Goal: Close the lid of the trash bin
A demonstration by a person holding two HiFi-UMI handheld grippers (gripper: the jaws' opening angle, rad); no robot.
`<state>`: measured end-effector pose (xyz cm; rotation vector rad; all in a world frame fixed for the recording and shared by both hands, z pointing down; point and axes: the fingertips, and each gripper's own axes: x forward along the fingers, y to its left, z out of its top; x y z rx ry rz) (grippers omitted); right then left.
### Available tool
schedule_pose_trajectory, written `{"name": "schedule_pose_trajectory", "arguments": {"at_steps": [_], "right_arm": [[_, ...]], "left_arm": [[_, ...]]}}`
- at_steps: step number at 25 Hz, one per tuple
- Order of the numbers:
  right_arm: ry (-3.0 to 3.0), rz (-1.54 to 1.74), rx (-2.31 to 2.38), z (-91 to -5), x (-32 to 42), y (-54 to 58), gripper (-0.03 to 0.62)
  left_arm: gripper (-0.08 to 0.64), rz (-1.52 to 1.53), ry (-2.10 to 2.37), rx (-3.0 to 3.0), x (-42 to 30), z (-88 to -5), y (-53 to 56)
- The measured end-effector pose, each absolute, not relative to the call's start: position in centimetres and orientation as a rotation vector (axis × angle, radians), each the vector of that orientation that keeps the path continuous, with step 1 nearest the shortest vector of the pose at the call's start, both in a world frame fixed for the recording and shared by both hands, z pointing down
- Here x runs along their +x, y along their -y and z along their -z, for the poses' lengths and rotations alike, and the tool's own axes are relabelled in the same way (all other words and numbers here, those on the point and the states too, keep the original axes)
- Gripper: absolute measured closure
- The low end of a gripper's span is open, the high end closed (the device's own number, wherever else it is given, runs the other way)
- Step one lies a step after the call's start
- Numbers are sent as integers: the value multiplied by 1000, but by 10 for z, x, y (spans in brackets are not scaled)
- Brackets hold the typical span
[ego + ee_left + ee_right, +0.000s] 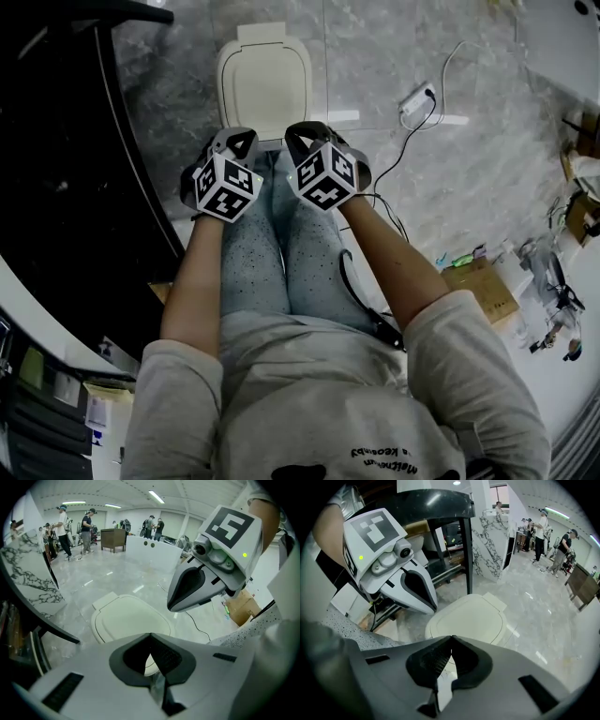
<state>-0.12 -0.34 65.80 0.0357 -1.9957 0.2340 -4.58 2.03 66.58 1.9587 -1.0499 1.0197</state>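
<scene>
- Trash bin [262, 36]: on the floor straight ahead of me, beyond my knees [281, 234]; its lid [265, 86] lies flat on top.
- Left gripper [236, 142]: over my left knee, at the bin's near edge.
- Right gripper [307, 138]: beside the left one, over my right knee; the two are close but apart.
- Table [75, 187]: along my left side.
- Cable [403, 159] and plug block [417, 97]: on the floor right of the bin.
- Cardboard box [480, 289]: on the floor farther right, nearer me.

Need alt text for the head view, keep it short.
Looking steeply down, a cream trash bin sits on the grey floor with its lid down. Below it in frame, the left claw and right claw are side by side, both shut and empty.
</scene>
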Motion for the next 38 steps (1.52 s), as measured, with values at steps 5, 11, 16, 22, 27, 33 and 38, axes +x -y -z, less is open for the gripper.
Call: {"name": "schedule_pose_trajectory", "arguments": {"at_steps": [5, 11, 16, 22, 27, 33, 38], "right_arm": [[2037, -230, 111, -618, -3, 16, 560], [2094, -227, 187, -555, 3, 28, 560], [2164, -206, 263, -494, 4, 46, 560], [2252, -206, 385, -424, -5, 62, 560], [2336, -193, 469, -367, -8, 71, 560], [2447, -155, 589, -288, -9, 82, 560], [2548, -106, 660, -222, -9, 77, 560]], "left_arm": [[540, -1008, 1091, 1988, -41, -627, -9], [540, -913, 1224, 1987, -38, -561, 11], [540, -849, 1347, 1973, -44, -500, 23], [540, -821, 1483, 1989, -51, -432, 32], [540, -761, 1551, 2022, -47, -378, 37], [540, -634, 1699, 2039, -55, -308, 47], [540, -481, 1837, 2026, -68, -240, 46]]}}
